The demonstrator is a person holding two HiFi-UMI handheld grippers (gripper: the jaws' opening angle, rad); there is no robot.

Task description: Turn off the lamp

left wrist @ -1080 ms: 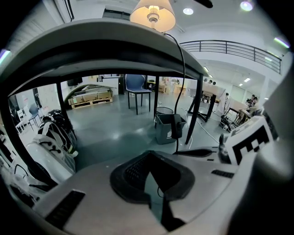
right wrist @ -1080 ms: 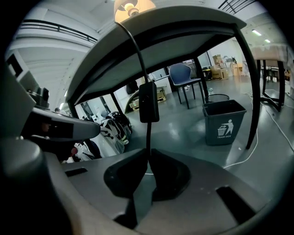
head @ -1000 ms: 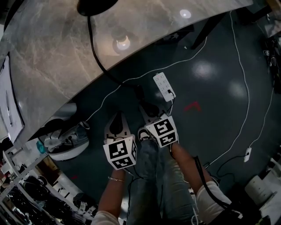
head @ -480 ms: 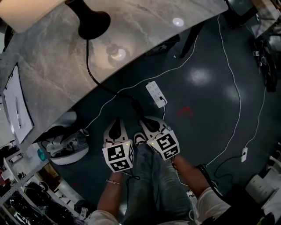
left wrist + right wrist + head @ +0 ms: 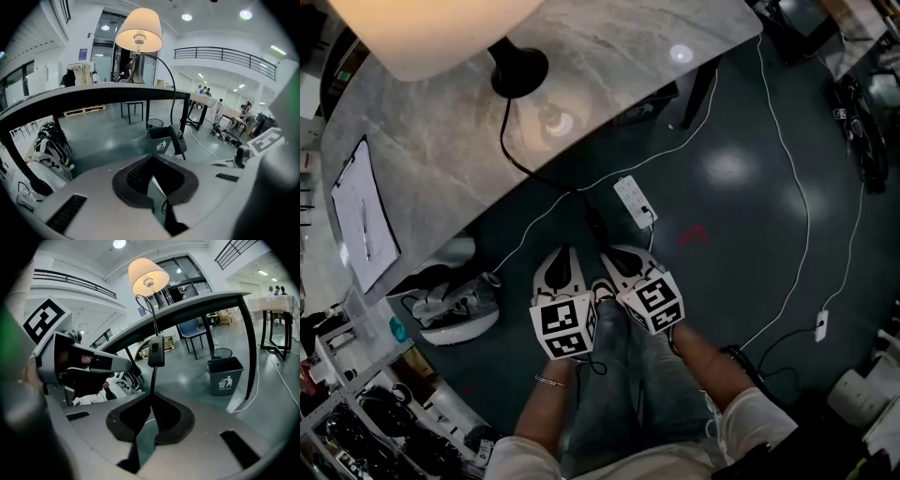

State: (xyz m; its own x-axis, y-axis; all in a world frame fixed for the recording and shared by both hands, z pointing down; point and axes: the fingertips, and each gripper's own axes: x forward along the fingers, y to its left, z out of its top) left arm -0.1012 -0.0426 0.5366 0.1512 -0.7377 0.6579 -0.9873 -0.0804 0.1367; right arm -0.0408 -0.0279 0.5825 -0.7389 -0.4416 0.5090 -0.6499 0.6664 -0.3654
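The lamp is lit, and its cream shade (image 5: 431, 28) and black base (image 5: 519, 71) stand on the marble table (image 5: 422, 159). Its black cord (image 5: 511, 150) drops over the table edge to an inline switch (image 5: 155, 351). My right gripper (image 5: 152, 393) is shut on the cord just below that switch, which hangs right in front of its jaws. My left gripper (image 5: 152, 158) sits close beside it on the left and is shut, with nothing visible between the jaws. From there the switch (image 5: 178, 138) shows just past its tips to the right. Both grippers, left (image 5: 561, 255) and right (image 5: 617, 255), hang below the table edge, above the floor.
A clipboard (image 5: 364, 225) lies on the table's left end. A white power strip (image 5: 635, 201) and white cables (image 5: 806, 197) lie on the dark floor. Shoes and bags (image 5: 450, 309) sit under the table, and a grey bin (image 5: 226, 376) stands beyond it. Shelves crowd the lower left.
Both grippers have risen side by side, staying shut. The head view has swung up the table, so the lamp's shade and the clipboard now show.
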